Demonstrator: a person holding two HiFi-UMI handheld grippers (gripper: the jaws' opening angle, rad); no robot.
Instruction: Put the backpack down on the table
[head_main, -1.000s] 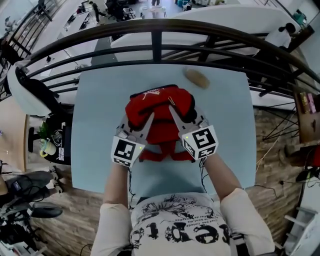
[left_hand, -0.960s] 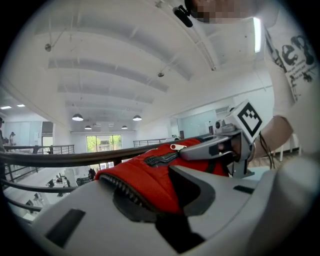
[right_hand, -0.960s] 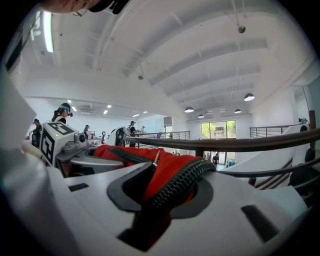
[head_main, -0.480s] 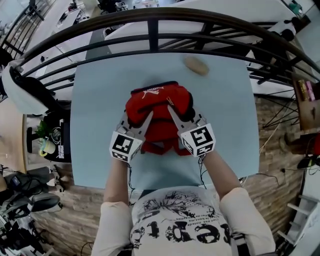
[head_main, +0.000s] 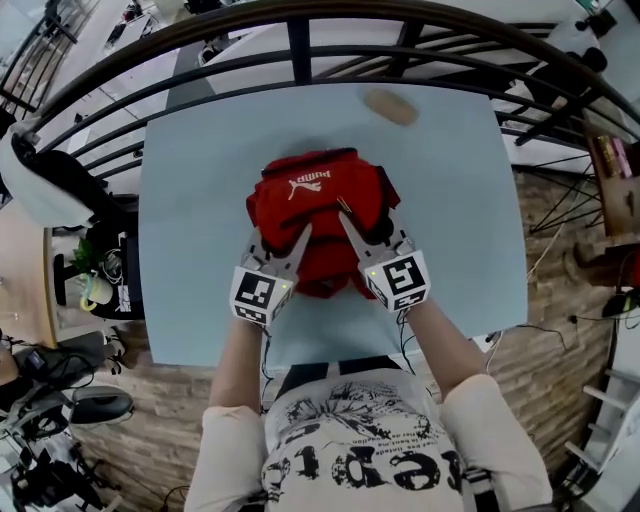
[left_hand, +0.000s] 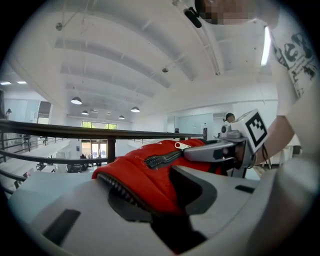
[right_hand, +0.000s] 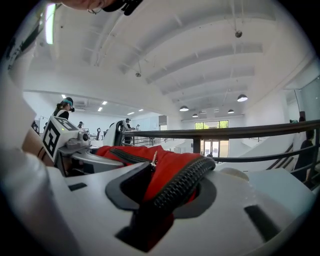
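Note:
The red backpack (head_main: 318, 200) rests on the pale blue table (head_main: 200, 190), its white logo facing up. My left gripper (head_main: 279, 240) grips its near left side and my right gripper (head_main: 369, 232) its near right side. In the left gripper view, red fabric and a zip (left_hand: 145, 175) fill the gap between the jaws of the left gripper (left_hand: 156, 192). Seen in the right gripper view, a black zip edge and red cloth (right_hand: 167, 175) lie between the jaws of the right gripper (right_hand: 161, 191). Both pairs of jaws have just been opening, with the fabric still between them.
A brown oval object (head_main: 390, 106) lies on the table's far edge. A dark curved railing (head_main: 298, 48) runs behind the table. A white chair (head_main: 45, 185) stands at the left, and a brick-patterned floor surrounds the near side.
Both grippers have come down with the backpack. The bag now sits lower and wider on the table, and its straps no longer hang out below the grippers.

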